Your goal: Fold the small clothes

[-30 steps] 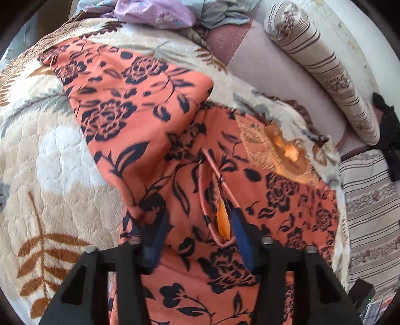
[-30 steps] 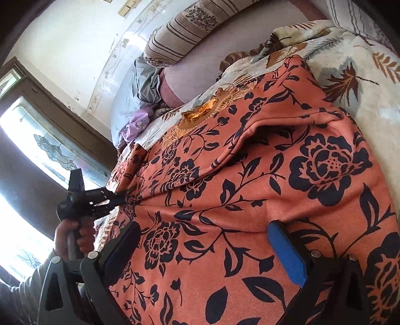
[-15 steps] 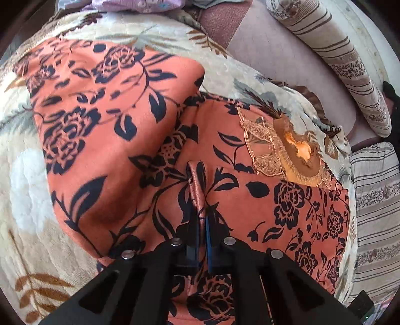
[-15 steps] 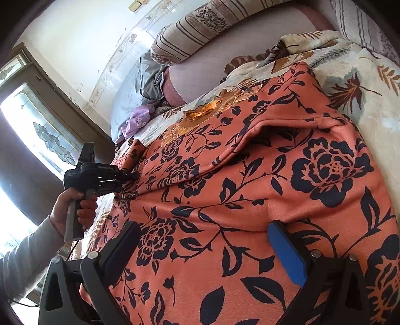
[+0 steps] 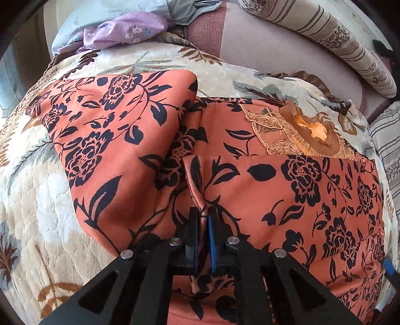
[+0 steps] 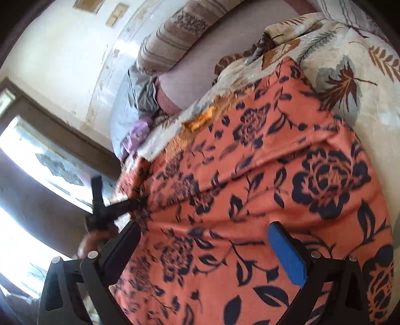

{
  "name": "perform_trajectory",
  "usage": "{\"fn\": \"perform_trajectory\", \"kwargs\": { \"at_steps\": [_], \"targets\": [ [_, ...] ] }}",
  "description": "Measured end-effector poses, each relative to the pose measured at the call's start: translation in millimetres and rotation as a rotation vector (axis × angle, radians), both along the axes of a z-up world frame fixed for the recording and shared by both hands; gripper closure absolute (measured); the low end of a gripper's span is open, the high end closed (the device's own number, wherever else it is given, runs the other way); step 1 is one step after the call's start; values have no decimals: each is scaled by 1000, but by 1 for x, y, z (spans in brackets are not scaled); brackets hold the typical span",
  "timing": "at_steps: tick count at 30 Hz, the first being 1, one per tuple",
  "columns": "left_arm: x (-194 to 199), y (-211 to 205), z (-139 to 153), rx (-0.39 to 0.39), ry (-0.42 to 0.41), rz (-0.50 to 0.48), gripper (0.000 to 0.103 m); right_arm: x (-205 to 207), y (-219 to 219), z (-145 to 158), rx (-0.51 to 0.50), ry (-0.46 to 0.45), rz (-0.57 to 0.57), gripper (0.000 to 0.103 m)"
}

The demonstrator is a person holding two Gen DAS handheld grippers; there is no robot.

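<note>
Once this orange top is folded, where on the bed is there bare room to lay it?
Free: the cream leaf-print blanket left of the orange floral garment, and the plain mauve strip between the blanket's far edge and the striped bolster. Crowded: the far left corner, piled with a lilac cloth and grey clothes; the garment covers the middle and right.

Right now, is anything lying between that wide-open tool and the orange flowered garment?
Nothing visible. The right tool hangs open directly over the orange flowered garment, with only bare cloth between its fingers.
</note>
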State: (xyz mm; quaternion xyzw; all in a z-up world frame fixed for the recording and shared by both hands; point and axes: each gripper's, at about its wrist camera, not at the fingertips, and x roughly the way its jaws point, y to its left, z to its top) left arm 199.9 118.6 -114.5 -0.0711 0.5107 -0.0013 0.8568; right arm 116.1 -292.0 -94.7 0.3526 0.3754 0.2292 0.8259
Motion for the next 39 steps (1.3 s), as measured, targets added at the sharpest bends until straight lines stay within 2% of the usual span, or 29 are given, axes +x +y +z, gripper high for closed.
{"fn": "perform_trajectory", "kwargs": {
  "at_steps": [3,5,7,8,9,10,11,13,15,17,19,23,25,26,27,30,34,36,39],
  "targets": [
    [3,-2,-1,2,6,-1,94,54,-20,20,68,-10,-21,1],
    [3,-3,-1,9,2,0,94,94,-32,12,112,39,-31,1],
    [2,-5,-1,11,-4,4,94,130,-48,-14,88,157,-86,1],
    [1,-8,-1,12,-7,4,94,145,-58,-33,72,248,-119,1],
    [1,-8,-1,12,-9,4,94,153,-69,-47,111,307,-147,1],
    [1,-8,-1,12,-11,1,94,155,-78,-50,191,314,-172,1],
    [1,-7,-2,9,-16,0,94,157,-82,-44,225,301,-181,0],
    [0,-5,-3,8,-27,-8,94,164,-83,-27,231,225,-154,0],
    [-2,-5,-3,11,-37,-12,94,178,-83,-24,211,196,-147,0],
    [-2,-3,-3,1,-41,-10,94,200,-90,-39,122,241,-180,0],
    [-3,-1,-2,-7,-40,-15,93,206,-100,-48,174,255,-224,0],
    [-6,2,0,-6,-54,-43,89,176,-91,-9,109,139,-201,0],
    [-8,2,3,-6,-54,-45,76,144,-81,1,88,108,-169,0],
    [-10,1,5,-21,-49,-49,57,125,-75,3,71,103,-152,0],
    [-14,1,8,-37,-48,-52,44,106,-68,3,52,108,-127,0],
    [-33,-3,24,-38,-92,-56,43,48,-47,1,6,115,-98,0],
    [-74,3,49,-84,-136,-73,39,-20,-14,1,-79,89,-60,0],
    [-96,14,60,-113,-155,-38,32,-42,3,-1,-133,85,-39,0],
    [-126,43,72,-184,-176,50,30,-66,32,-1,-251,62,17,0]
  ]
}}
